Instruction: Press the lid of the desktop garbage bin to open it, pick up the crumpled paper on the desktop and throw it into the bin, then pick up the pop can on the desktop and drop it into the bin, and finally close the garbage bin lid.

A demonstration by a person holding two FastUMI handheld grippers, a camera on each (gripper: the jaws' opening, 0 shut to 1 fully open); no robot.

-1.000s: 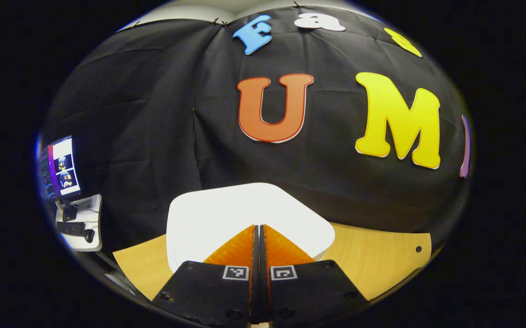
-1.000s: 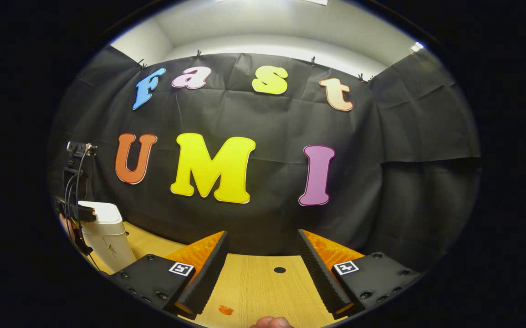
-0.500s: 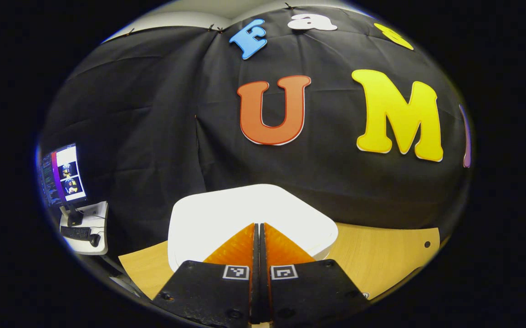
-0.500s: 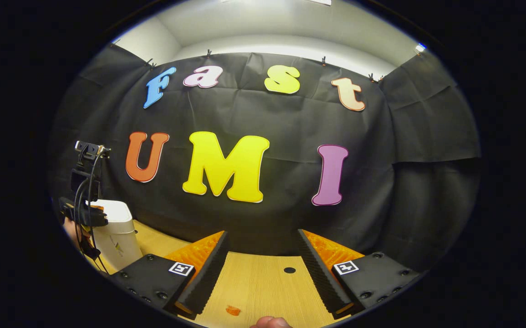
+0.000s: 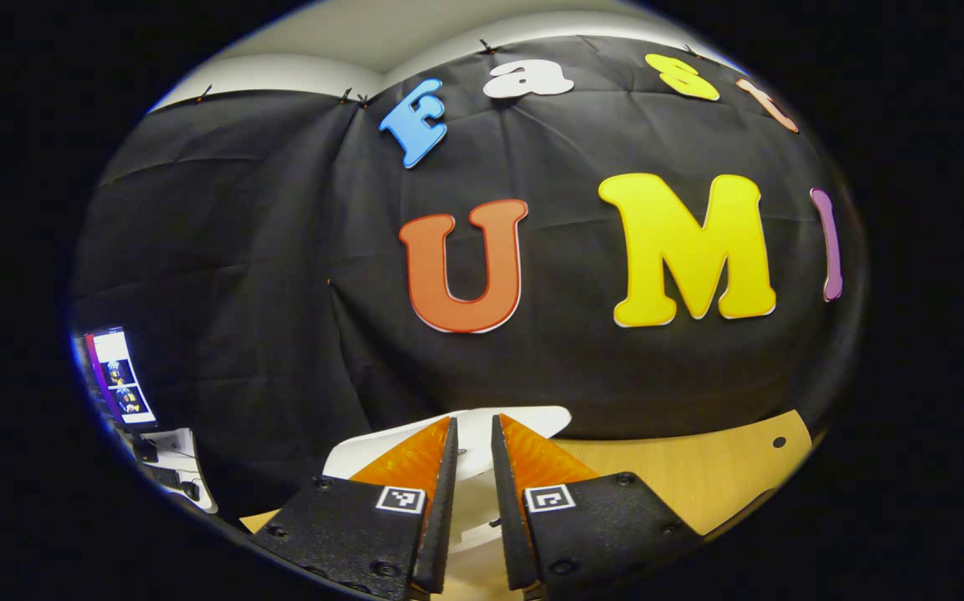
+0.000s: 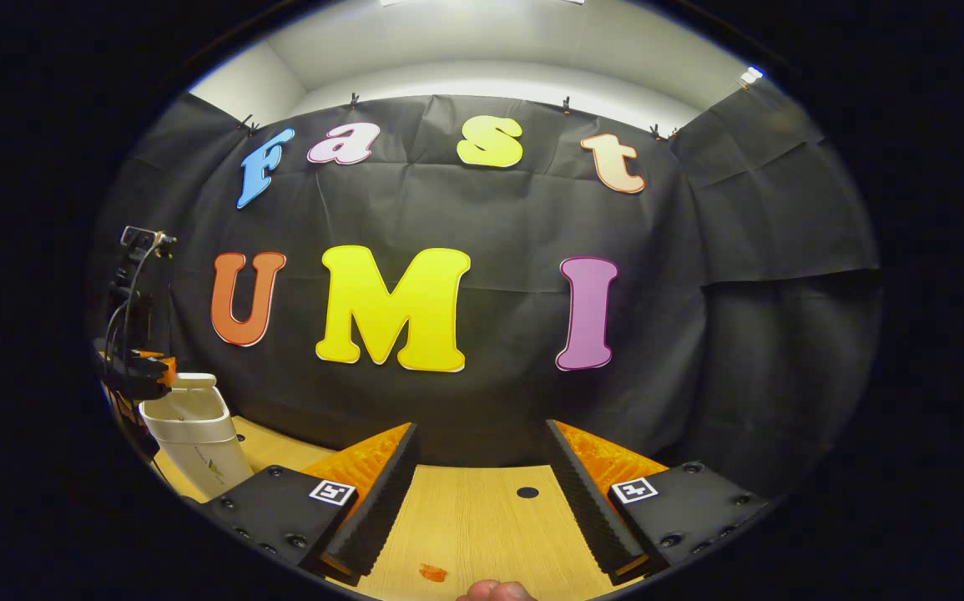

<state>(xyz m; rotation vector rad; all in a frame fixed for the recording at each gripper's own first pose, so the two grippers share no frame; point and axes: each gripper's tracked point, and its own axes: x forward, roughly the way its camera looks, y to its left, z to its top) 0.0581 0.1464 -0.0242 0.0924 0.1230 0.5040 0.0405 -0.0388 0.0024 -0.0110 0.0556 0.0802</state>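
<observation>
The white desktop bin [image 6: 195,436] stands at the far left of the right gripper view, its lid [image 6: 190,381] tipped up and the mouth uncovered. My left gripper [image 6: 144,368] hangs just above and behind that lid. In the left gripper view the raised lid [image 5: 542,417] lies right beyond my left gripper [image 5: 471,422], whose fingers stand a narrow gap apart with nothing between them. My right gripper [image 6: 480,428] is wide open over the wooden table [image 6: 482,526], holding nothing.
A small orange scrap [image 6: 431,573] lies on the table near a round hole [image 6: 527,492]. A fingertip [image 6: 494,591] shows at the bottom edge. To the left of the booth stand a monitor [image 5: 118,381] and a small white side table [image 5: 191,469].
The bin lid has popped up from flat to raised. My left gripper has lifted and tilted upward, and its fingers have parted slightly. The right gripper has barely shifted.
</observation>
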